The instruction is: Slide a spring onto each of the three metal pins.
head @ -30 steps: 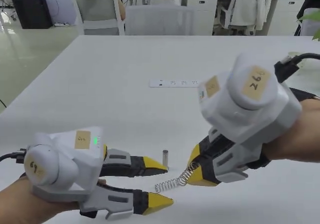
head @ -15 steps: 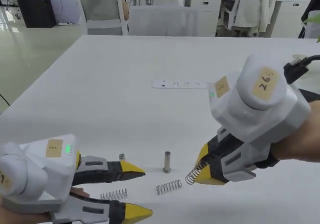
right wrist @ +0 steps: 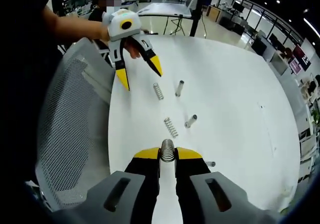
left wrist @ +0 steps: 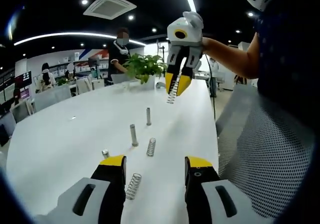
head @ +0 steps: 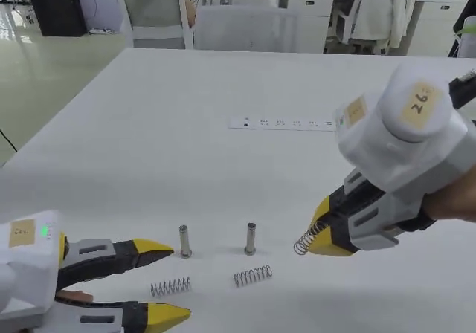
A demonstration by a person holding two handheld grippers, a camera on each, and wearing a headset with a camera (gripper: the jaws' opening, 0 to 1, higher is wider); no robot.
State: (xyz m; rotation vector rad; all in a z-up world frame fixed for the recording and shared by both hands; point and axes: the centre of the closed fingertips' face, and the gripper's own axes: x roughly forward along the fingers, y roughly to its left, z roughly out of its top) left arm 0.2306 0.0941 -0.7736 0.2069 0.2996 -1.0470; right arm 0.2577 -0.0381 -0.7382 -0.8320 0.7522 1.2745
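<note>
Firstly, head view: the right hand-held gripper (head: 320,241) is held above the table (head: 149,125) toward its right edge. Its jaws are clamped on the held spring (head: 306,238), which juts out from the tips. The left pin (head: 184,241) and the middle pin (head: 251,239) stand upright and bare near the near edge. The left loose spring (head: 171,286) and the second loose spring (head: 253,275) lie flat, one in front of each pin. The left hand-held gripper (head: 165,282) sits at the near left corner, jaws apart.

Left gripper view: the jaws stand apart, with the left loose spring lying on the table between them. A third pin (left wrist: 105,153) shows just beyond one jaw tip; its posture cannot be told.

Right gripper view: the jaws are together on the end of the held spring.
</note>
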